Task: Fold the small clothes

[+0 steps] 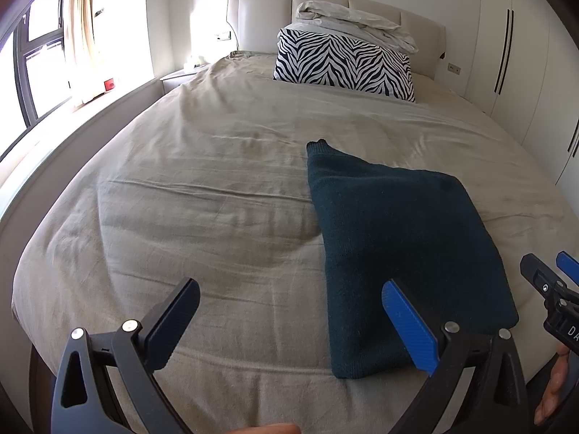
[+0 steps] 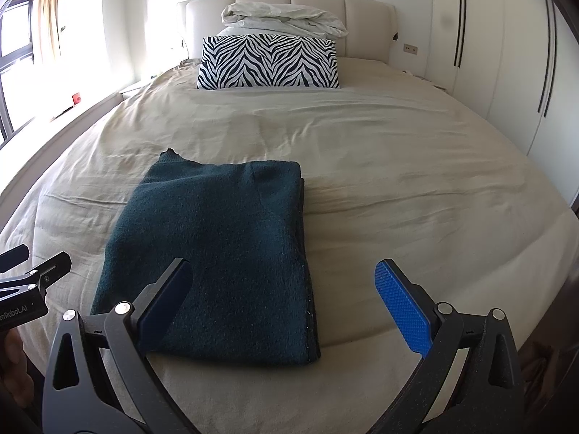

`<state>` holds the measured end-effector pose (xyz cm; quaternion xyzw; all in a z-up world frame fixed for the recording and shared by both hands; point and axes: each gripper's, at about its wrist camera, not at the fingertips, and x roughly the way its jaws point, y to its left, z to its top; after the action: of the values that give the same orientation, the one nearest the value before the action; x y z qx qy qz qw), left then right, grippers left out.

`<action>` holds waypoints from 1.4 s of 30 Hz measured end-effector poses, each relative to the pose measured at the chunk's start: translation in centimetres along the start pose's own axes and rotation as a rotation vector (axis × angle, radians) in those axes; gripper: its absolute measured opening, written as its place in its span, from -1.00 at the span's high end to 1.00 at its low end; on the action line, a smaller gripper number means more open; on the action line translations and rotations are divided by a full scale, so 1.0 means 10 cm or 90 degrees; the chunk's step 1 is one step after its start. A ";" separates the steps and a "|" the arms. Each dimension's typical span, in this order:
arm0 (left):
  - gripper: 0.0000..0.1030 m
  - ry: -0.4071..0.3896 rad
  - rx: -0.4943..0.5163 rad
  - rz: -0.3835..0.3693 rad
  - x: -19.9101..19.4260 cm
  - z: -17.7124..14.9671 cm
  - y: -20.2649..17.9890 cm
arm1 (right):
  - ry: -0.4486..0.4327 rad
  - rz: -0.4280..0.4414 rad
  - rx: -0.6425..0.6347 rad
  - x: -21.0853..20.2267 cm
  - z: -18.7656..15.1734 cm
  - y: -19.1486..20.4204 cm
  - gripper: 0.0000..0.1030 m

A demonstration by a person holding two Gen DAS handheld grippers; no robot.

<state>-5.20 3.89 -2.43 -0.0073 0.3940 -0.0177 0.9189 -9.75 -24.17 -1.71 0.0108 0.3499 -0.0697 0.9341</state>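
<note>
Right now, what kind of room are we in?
A home bedroom, most likely. A made bed with a padded headboard and zebra-print pillow fills the view, built-in wardrobe doors stand to one side, and the folded dark teal sweater lies on the cover.

Left gripper [image 1: 289,320]: black plastic frame, silver pivot screws, triangular cut-outs.
Left pads [image 1: 410,327]: blue, finely textured.
Right gripper [image 2: 286,302]: matching black frame, silver screws.
Right pads [image 2: 403,305]: blue, diamond-knurled.
Marking: white lettering, partly legible, "enRobot.AI".

Both wrist cameras look from the bed's [image 1: 217,166] foot toward the headboard [image 2: 286,3], low and near; both share the folded dark garment [image 2: 217,253].
</note>
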 end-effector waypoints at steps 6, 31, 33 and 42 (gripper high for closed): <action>-1.00 0.000 0.000 0.000 0.00 0.00 0.00 | 0.001 0.001 0.001 0.00 0.00 -0.01 -0.99; -1.00 -0.001 -0.001 0.001 -0.01 -0.01 -0.01 | 0.007 0.002 0.005 0.02 -0.04 -0.02 -0.99; -1.00 0.000 0.000 0.001 -0.01 -0.01 -0.01 | 0.007 0.002 0.005 0.02 -0.04 -0.02 -0.99; -1.00 0.001 -0.001 0.001 -0.01 -0.02 -0.02 | 0.008 0.002 0.005 0.02 -0.05 -0.01 -0.99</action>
<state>-5.45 3.73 -2.48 -0.0078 0.3949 -0.0169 0.9185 -9.92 -24.23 -2.20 0.0156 0.3553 -0.0696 0.9320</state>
